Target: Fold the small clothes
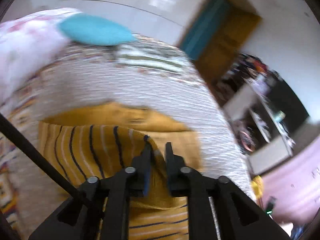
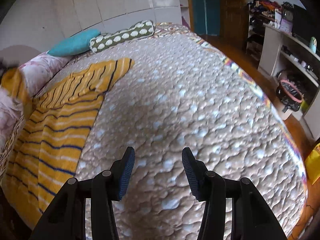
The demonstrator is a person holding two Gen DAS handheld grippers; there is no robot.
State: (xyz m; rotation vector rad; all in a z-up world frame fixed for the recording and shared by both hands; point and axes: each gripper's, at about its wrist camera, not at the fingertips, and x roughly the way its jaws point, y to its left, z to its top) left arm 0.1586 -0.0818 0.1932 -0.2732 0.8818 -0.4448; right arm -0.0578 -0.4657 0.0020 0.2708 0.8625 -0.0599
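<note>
While spread at nine o'clock along the bed's (image 2: 180, 100) near-left edge, yellow striped garment (image 2: 56, 124) leaves broad bare quilt from twelve to three. Right gripper (image 2: 158, 158) wide open, empty, over quilt. Left gripper (image 1: 158, 152) narrowly parted astride a raised garment fold; grip unclear through blur. Teal pillow (image 2: 74, 44), spotted bolster (image 2: 122, 36) at eleven; shelves (image 2: 290, 46) at two. No legible writing.
</note>
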